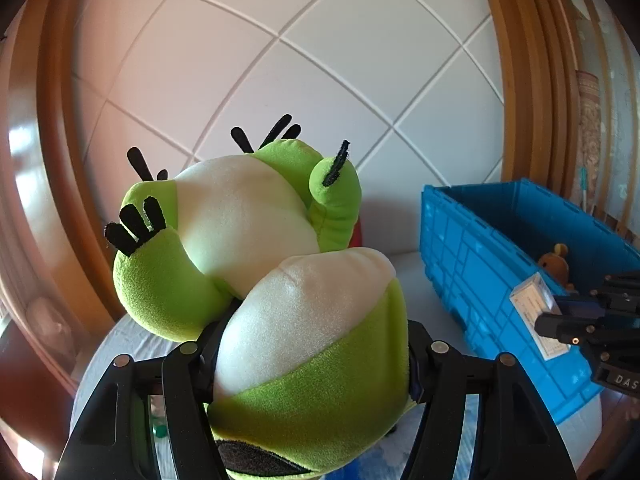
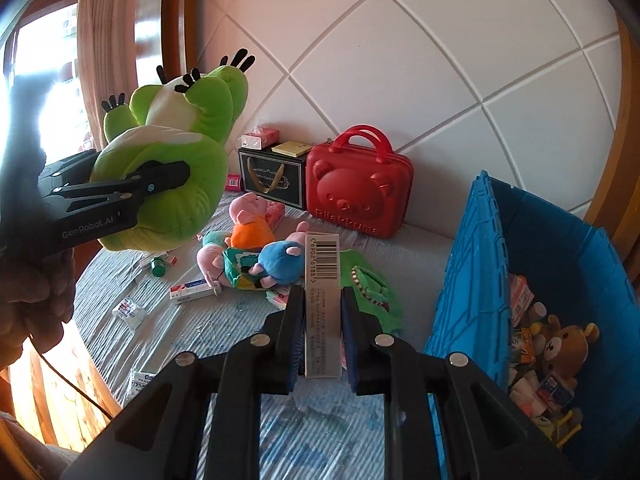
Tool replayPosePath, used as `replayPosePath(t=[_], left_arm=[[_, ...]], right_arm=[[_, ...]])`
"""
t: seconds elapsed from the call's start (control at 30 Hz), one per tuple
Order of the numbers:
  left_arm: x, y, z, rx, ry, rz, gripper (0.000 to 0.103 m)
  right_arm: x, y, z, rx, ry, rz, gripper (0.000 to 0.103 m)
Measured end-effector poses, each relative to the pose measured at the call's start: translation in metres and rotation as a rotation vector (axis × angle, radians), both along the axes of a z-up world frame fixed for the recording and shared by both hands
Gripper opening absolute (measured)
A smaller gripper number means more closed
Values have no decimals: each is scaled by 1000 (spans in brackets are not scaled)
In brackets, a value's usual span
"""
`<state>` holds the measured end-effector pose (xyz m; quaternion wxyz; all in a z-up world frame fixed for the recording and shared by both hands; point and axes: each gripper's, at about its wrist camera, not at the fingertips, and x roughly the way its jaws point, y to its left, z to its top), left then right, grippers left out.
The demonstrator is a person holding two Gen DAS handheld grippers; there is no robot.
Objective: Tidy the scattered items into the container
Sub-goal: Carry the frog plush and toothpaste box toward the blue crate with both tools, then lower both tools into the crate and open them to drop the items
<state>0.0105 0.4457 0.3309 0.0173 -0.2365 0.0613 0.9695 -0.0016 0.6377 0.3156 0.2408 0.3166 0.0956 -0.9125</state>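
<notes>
Overhead, one frog plush (image 1: 256,264), one box (image 2: 322,304).

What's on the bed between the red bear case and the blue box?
Nothing: right wrist view shows bare bedcover between red bear case and blue box.

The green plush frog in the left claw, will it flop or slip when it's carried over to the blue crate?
The green plush frog probably flops: its limbs splay loosely above the left claw. It looks soft, bulging around the fingers, so slipping seems unlikely. Likely light for its bulk.
</notes>
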Motion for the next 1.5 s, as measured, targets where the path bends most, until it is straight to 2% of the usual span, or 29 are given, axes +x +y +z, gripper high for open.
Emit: replayPosePath(t=[0.3,0.53,0.97,1.3,1.5], left_arm=[[-12,91,19,-13,28,-132,66],[-23,153,22,-27,29,-233,66],[-48,255,28,-31,14,-423,67],[-65,325,30,-28,4,-546,68],[-74,346,30,-14,0,-574,69]], right_arm=[[4,69,13,-2,36,-107,18],[3,124,17,-13,52,-203,18],[5,227,14,-38,37,-404,18],[3,268,2,-32,23,-490,18],[0,281,-3,-25,18,-514,18]])
